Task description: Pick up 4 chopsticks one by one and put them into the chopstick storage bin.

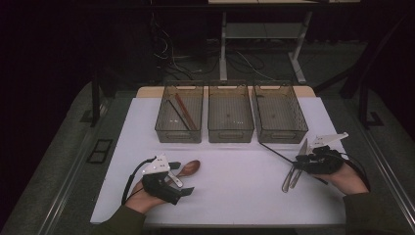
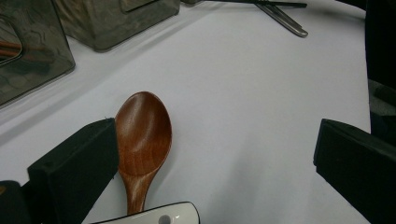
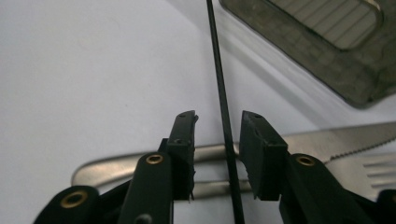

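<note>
Right tool (image 3: 217, 149) jaws straddle the thin black chopstick (image 3: 223, 93) lying across the steel knife (image 3: 336, 137) near the worktop's (image 1: 235, 191) right edge, pads not yet pressing; left tool (image 2: 210, 163) gapes wide, brown wooden spoon (image 2: 142, 135) beside one jaw; mid-worktop is free.

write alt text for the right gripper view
The right gripper straddles a thin black chopstick with its jaws apart, not pressing it. The stick lies across a metal knife and fork on the white table, a grey bin beyond.
</note>
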`<state>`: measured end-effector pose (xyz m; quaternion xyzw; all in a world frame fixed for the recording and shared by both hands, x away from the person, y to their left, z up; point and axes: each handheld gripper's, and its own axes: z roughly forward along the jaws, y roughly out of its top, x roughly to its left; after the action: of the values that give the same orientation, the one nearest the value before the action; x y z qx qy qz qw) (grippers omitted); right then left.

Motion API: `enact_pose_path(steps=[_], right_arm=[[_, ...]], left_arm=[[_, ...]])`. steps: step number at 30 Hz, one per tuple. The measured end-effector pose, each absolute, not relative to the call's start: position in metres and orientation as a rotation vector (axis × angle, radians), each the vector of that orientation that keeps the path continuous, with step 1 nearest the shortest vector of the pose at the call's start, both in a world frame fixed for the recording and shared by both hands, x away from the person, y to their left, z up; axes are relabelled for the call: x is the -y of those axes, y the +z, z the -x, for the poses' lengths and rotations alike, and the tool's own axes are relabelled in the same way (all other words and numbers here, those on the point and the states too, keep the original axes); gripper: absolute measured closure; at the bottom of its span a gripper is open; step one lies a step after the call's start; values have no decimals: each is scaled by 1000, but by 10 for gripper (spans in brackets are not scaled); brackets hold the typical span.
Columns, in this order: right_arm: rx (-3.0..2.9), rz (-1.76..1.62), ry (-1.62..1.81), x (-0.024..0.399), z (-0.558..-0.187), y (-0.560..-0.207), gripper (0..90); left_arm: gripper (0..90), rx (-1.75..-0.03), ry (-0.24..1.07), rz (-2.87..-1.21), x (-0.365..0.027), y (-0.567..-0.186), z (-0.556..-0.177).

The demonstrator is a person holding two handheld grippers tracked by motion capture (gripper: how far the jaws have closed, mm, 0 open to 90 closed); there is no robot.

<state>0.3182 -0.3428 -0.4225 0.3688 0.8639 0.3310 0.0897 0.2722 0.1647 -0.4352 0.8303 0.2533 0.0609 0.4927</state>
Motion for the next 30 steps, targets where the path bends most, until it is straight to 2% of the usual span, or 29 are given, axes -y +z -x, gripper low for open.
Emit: enact_pose_path(steps=[13, 30], right_arm=[[-2604, -1118, 936, 354, -325, -437, 776], [-2641, -1077, 934, 350, -325, -440, 833]], left_arm=[[0, -608, 145, -2024, -164, -436, -272], [0, -604, 143, -2026, -164, -436, -272]])
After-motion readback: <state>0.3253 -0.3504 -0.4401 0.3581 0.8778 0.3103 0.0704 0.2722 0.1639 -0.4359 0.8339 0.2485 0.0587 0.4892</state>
